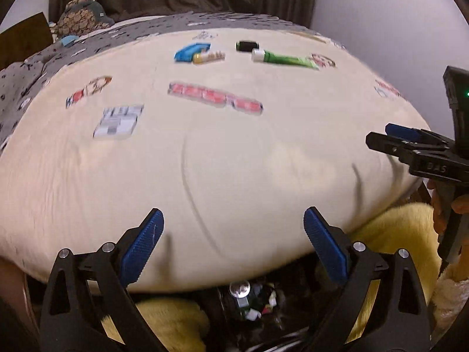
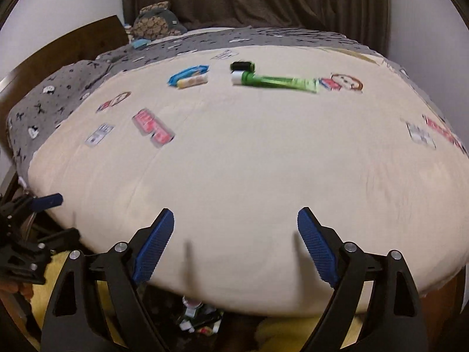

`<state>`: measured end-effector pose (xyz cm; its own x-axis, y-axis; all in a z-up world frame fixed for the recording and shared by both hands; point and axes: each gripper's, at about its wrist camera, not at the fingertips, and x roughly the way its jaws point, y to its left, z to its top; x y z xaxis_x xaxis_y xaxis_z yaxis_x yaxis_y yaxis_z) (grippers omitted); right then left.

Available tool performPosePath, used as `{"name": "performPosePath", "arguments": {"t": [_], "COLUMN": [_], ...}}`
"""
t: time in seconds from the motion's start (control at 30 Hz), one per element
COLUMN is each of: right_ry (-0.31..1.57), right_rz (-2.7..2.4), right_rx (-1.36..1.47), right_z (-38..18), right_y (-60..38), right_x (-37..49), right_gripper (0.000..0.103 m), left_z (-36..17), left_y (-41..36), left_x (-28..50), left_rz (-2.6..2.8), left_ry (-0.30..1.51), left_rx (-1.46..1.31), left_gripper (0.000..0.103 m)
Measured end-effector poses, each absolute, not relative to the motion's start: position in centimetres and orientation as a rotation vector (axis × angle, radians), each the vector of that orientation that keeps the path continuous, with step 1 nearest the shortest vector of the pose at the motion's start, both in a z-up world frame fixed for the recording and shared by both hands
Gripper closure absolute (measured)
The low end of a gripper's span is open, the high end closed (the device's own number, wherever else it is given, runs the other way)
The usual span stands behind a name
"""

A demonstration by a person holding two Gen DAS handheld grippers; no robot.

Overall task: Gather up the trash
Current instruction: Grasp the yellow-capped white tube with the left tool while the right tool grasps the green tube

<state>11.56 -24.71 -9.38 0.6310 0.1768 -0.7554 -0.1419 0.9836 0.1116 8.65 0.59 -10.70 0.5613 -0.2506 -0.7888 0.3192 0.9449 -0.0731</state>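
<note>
The left gripper is wide open and holds nothing; the right gripper is also open and empty. Both hang over the near edge of the cream blanket. Far across this blanket lie the green tube, a black roll touching it, a blue packet and a small yellow tube beside it. Below the blanket's near edge sits a dark bin with scraps.
</note>
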Motion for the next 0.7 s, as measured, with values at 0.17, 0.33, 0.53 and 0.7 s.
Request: {"name": "performPosePath", "arguments": {"t": [0.17, 0.33, 0.53, 0.7], "right_ry": [0.859, 0.862, 0.836, 0.849], "right_rz": [0.150, 0.153, 0.105, 0.107], "right_rx": [-0.001, -0.048, -0.180, -0.262], "right_z": [-8.8, -9.7, -10.6, -11.5], "right_y": [-25.5, -26.0, -25.0, -24.1], "right_x": [17.0, 23.5, 28.8, 32.5], "right_gripper": [0.016, 0.016, 0.016, 0.016], "left_z": [-9.9, -9.7, -10.6, -11.1], "left_y": [0.5, -0.8, -3.1, -5.0], "left_x": [14.5, 21.4, 28.0, 32.4], "left_rz": [-0.325, -0.293, -0.303, -0.334], "left_ry": [0.920, 0.900, 0.905, 0.897], "left_rx": [0.080, 0.125, 0.159, 0.196], "left_gripper": [0.012, 0.012, 0.013, 0.016]}}
